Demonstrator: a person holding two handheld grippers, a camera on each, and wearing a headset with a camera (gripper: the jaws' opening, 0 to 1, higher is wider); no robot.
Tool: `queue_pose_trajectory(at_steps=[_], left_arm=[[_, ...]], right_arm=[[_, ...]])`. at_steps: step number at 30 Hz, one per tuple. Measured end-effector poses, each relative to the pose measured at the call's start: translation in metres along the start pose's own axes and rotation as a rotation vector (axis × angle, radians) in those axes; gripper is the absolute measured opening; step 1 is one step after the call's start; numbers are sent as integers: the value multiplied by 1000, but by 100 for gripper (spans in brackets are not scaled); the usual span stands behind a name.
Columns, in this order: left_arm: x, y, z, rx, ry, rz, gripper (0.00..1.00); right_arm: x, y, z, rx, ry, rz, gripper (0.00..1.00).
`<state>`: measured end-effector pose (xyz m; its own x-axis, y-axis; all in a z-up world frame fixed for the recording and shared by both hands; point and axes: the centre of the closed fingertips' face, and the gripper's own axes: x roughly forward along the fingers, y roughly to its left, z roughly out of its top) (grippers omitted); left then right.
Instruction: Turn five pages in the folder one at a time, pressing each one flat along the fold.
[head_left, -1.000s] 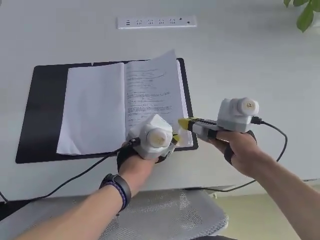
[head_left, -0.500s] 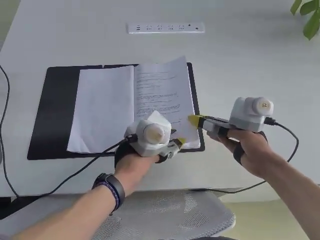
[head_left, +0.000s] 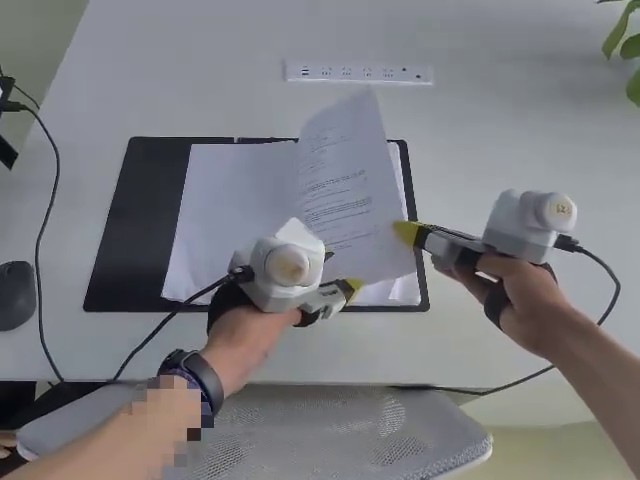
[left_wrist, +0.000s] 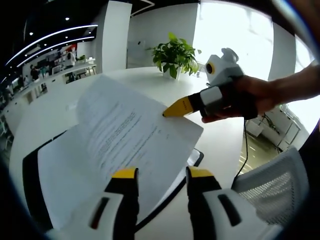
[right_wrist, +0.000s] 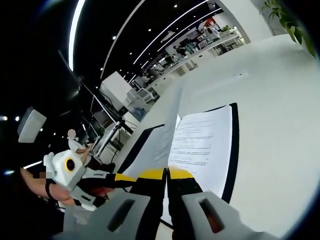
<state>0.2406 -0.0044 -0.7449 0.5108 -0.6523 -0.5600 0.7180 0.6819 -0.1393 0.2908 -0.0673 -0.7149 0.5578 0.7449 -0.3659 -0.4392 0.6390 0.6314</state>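
The black open folder (head_left: 140, 230) lies flat in the middle of the white table (head_left: 520, 130), with a stack of sheets on each side of its fold. One printed white page (head_left: 345, 190) now stands raised and tilted over the right-hand stack. A second ago it lay almost flat there with only its far corner curling, so the turn is under way. The whole head view has shifted as well, which reads as head motion, not a moved folder.

The right gripper (head_left: 405, 232) is at about 4 o'clock from the folder, its yellow-tipped jaws clenched on the page's outer edge. The left gripper (head_left: 348, 288) hovers at 6 o'clock, just off the folder's near edge. Its jaws are released, with a clear gap between them and nothing in it.

The page probably has to swing across to the 9 o'clock side, and the free left gripper looks placed to press along the fold.

Further out, a white power strip (head_left: 358, 72) lies at 12 o'clock and a dark computer mouse (head_left: 15, 295) at 8 o'clock.
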Motion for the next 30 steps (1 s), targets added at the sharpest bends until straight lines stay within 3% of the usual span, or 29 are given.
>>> queue_pose_trajectory(at_steps=[7,16,22,30], left_arm=[[-31,31,-6,-35,-29,70,38],[-74,74,-19,-65,-50,161,42],[-103,97,-30,-88,-60,208,45],[-135,116,-42,-110,-63,257,48]], right_arm=[[16,27,17,-44,-11,45,0],[51,71,32,-87,-9,133,0],[75,94,32,-114,16,181,0],[112,124,17,-134,79,245,0]])
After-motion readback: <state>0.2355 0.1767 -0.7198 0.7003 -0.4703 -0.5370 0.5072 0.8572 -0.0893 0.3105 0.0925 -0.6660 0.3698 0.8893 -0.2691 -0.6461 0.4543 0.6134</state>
